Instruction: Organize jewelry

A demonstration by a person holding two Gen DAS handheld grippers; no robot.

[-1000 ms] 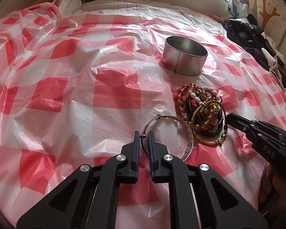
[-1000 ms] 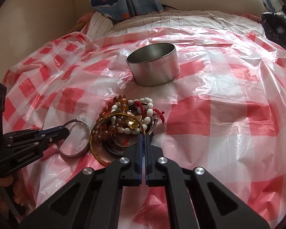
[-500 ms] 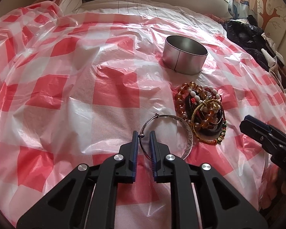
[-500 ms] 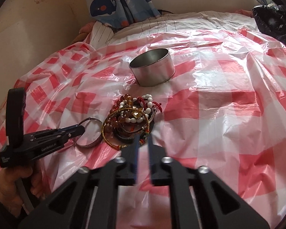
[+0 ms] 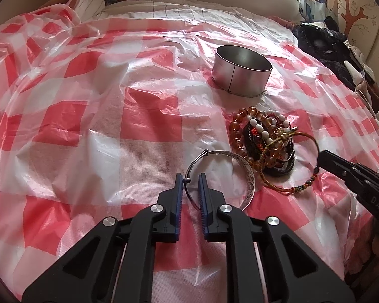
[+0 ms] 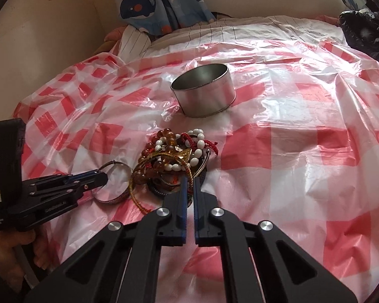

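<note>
Between the parted left gripper [image 5: 189, 176] fingers — silver bangle [image 5: 247, 176]; right gripper [image 6: 188, 180] clamps gold cord bracelet [image 6: 136, 197].

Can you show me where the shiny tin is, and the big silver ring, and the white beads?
tin [image 6: 207, 96], right wrist view, on its outer side wall.
silver bangle [image 5: 250, 181], left wrist view, on its wide engraved band.
white beads [image 6: 193, 161], right wrist view, on one bead atop the pile.

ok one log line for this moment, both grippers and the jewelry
left gripper: open around silver bangle | right gripper: shut on gold cord bracelet | bead pile: on sheet | tin: looks empty
</note>
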